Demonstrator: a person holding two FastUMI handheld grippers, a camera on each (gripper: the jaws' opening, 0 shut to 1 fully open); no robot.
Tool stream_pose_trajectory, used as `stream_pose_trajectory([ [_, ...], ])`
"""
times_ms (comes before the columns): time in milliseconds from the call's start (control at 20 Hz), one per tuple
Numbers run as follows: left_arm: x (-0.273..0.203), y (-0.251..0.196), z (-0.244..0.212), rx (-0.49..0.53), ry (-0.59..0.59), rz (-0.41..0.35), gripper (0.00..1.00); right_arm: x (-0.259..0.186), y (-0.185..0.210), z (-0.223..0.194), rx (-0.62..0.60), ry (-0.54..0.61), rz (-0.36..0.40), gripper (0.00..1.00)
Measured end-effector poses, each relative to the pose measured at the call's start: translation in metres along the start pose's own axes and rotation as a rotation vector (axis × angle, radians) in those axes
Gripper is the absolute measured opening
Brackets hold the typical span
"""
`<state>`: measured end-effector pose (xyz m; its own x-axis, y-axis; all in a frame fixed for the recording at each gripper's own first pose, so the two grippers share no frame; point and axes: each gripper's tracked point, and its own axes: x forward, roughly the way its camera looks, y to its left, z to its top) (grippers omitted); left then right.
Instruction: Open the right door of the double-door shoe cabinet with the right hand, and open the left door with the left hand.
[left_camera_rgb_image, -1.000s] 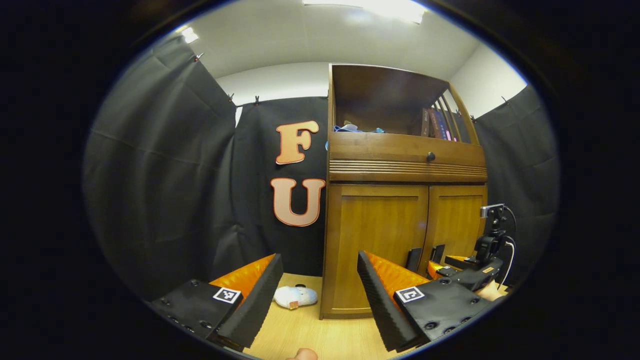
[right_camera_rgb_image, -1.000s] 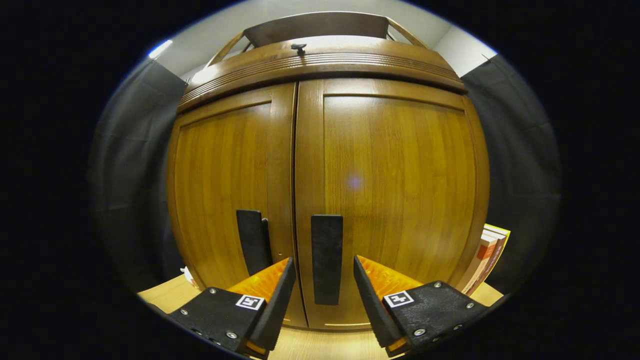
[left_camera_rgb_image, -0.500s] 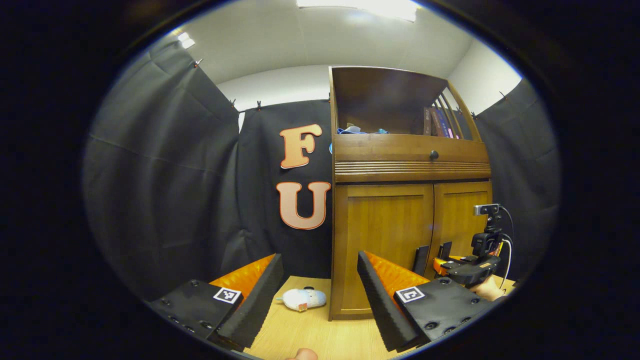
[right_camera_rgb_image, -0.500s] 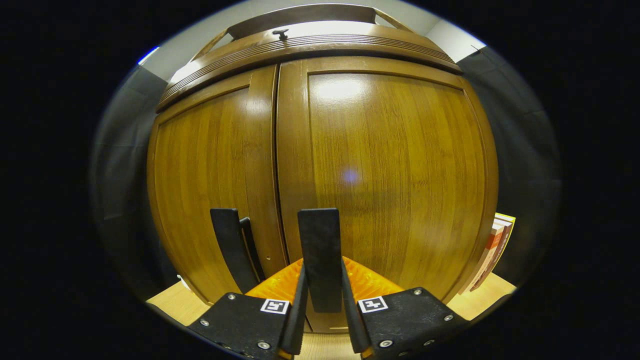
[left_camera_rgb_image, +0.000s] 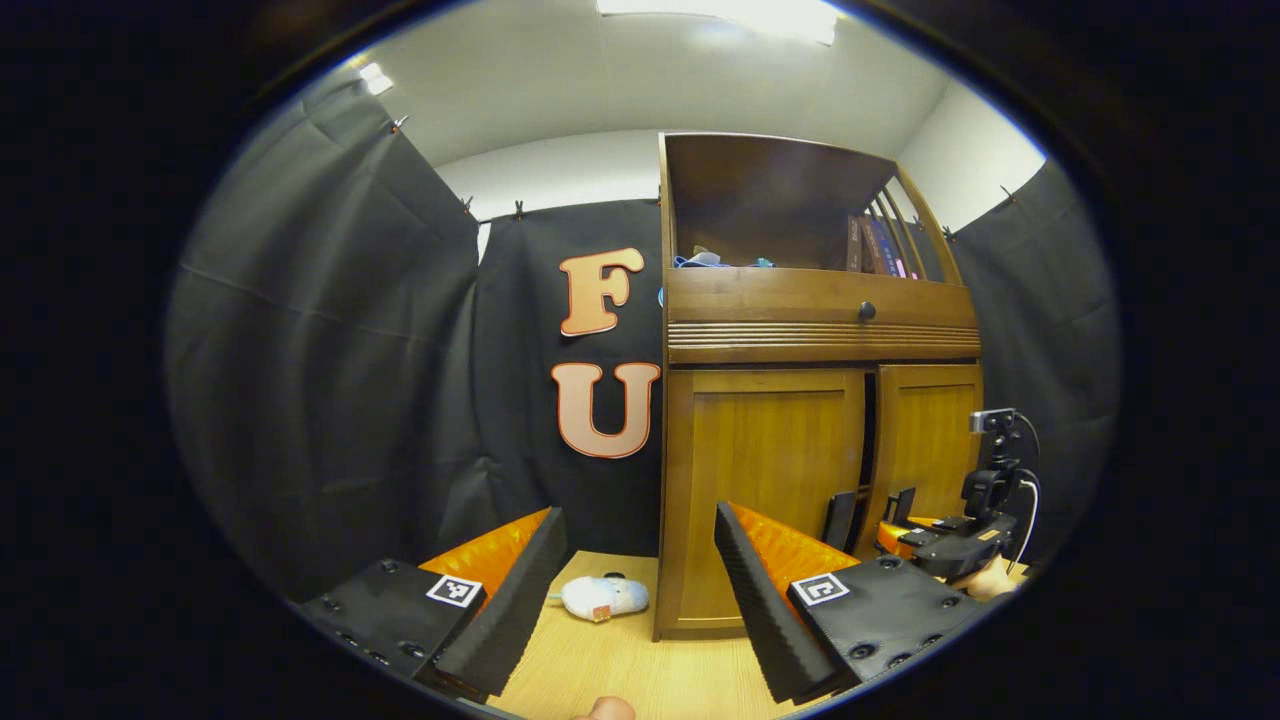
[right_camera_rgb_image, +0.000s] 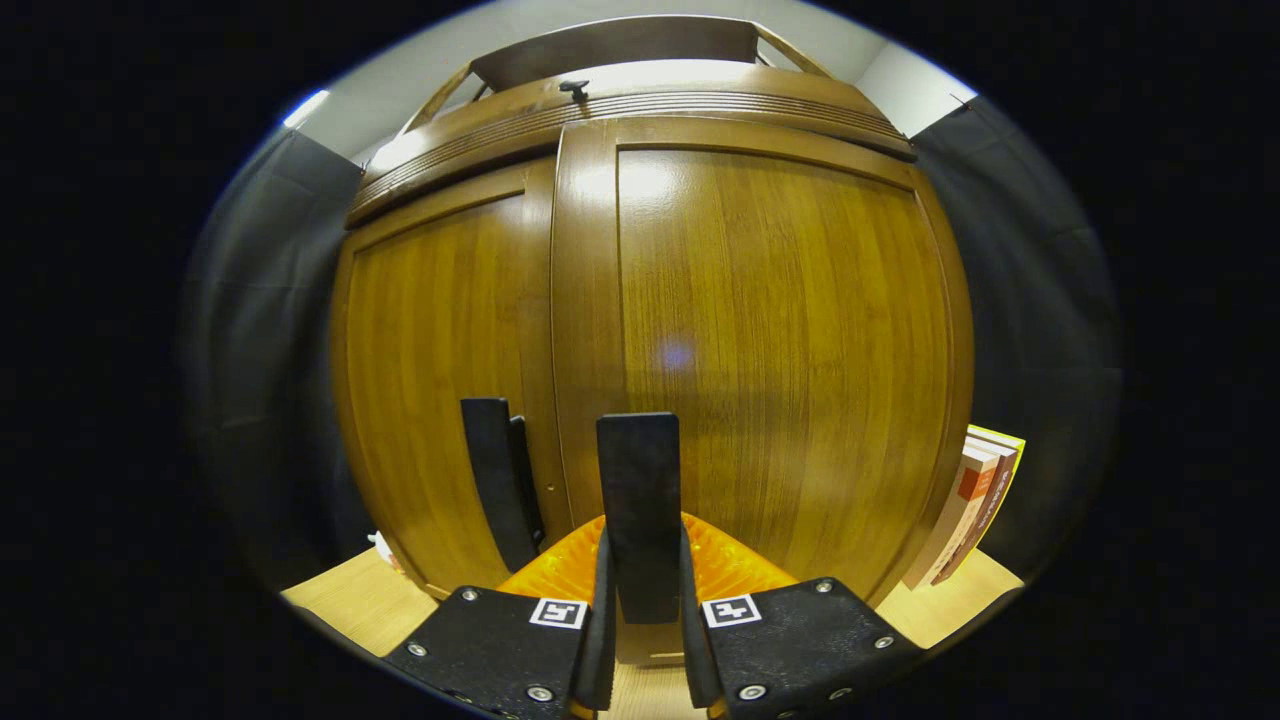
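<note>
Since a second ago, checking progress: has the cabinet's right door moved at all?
Yes. The right door has swung outward from the closed left door, a dark gap between them, pulled by the right tongs.

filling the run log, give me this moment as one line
right gripper: shut on black bar handle | right wooden door: cracked open | left gripper: open, idle | left wooden door: closed

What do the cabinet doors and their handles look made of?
Right door and left door: wood or wood veneer, judging by vertical grain, with a glossy finish that shows light glare. Right door handle: flat, matte, dark; plastic or painted metal, unclear.
</note>
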<state>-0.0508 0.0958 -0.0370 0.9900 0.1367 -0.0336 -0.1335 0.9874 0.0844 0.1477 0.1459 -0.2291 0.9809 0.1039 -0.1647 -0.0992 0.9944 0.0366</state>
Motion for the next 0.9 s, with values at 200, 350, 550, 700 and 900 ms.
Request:
stream_pose_trajectory([
  [200,-0.004,-0.003,0.003,-0.011,-0.013,0.004,0.94,-0.034,-0.007,0.000,-0.018,0.002,0.037,0.31],
  [350,-0.006,-0.005,0.002,-0.008,-0.015,0.003,0.94,-0.059,-0.016,0.000,-0.029,-0.002,0.044,0.28],
  [550,-0.015,-0.013,0.002,-0.011,-0.015,-0.010,0.94,-0.090,-0.032,-0.001,-0.033,-0.010,0.038,0.31],
  [700,-0.019,-0.023,0.002,-0.013,-0.017,-0.029,0.94,-0.120,-0.046,0.004,-0.039,-0.015,0.019,0.24],
  [900,-0.026,-0.040,0.003,-0.021,-0.014,-0.064,0.94,-0.152,-0.077,0.004,-0.057,-0.027,-0.034,0.24],
])
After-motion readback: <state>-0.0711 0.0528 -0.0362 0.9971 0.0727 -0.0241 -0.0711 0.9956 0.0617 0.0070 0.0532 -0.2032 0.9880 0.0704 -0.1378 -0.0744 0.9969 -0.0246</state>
